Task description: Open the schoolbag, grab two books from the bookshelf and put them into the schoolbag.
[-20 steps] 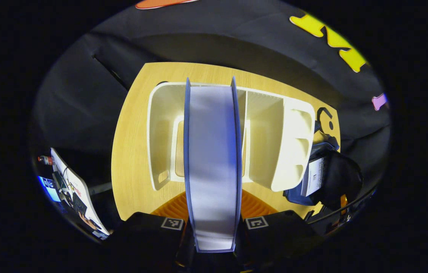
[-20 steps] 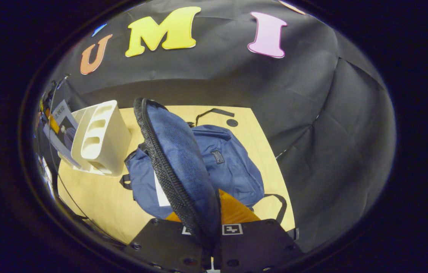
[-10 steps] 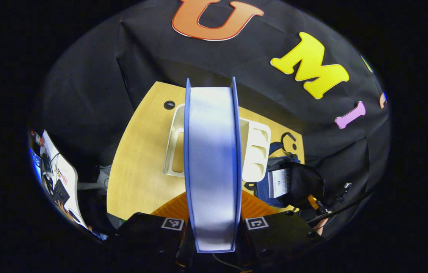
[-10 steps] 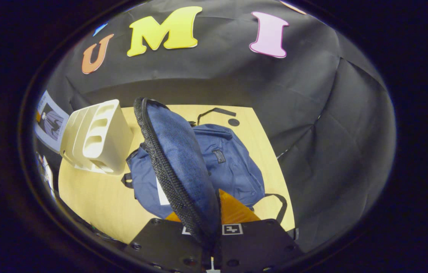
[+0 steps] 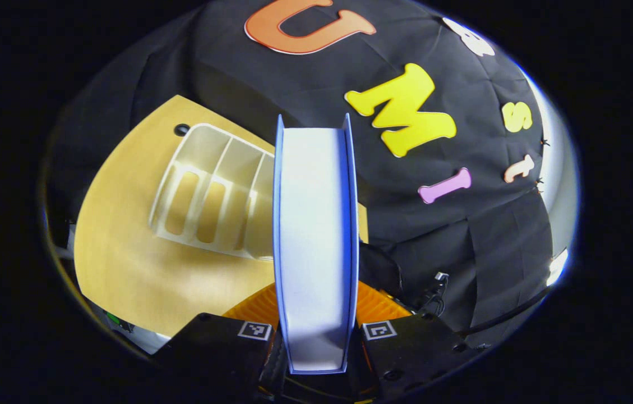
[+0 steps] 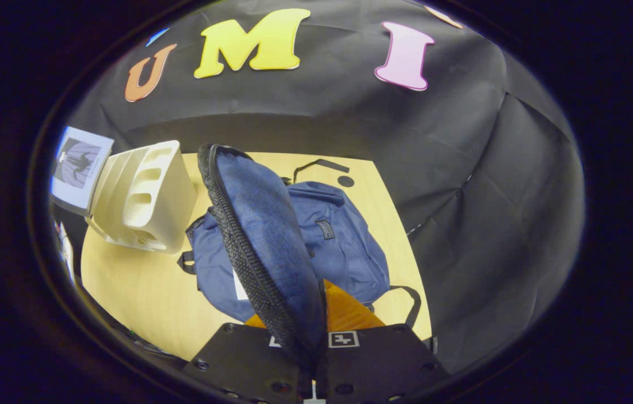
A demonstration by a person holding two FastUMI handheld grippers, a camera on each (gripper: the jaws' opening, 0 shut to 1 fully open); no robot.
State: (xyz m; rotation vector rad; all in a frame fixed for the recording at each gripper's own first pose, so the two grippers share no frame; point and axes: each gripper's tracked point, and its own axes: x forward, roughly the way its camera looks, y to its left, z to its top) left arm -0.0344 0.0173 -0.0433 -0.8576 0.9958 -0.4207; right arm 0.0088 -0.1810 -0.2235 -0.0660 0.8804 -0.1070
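In the left gripper view, my left gripper (image 5: 316, 336) is shut on a thick book (image 5: 315, 235) with blue covers and white page edges, held upright above the table. Behind it stands the cream bookshelf (image 5: 209, 193). In the right gripper view, my right gripper (image 6: 312, 342) is shut on the blue schoolbag's flap (image 6: 263, 241), holding it lifted by its zipper edge. The schoolbag (image 6: 333, 247) lies on the wooden table, with a white book edge (image 6: 238, 285) showing inside its opening. The held book (image 6: 78, 168) also appears at far left, above the bookshelf (image 6: 145, 196).
The wooden table (image 6: 137, 292) has bare surface in front of the bookshelf and left of the bag. Black bag straps (image 6: 319, 164) lie at the table's far edge beside a round cable hole (image 6: 345, 181). Black cloth walls close in behind and to the right.
My left gripper has lifted the book up out of the bookshelf and swung away from it; the shelf now sits lower left of the book. The right gripper keeps the flap raised.
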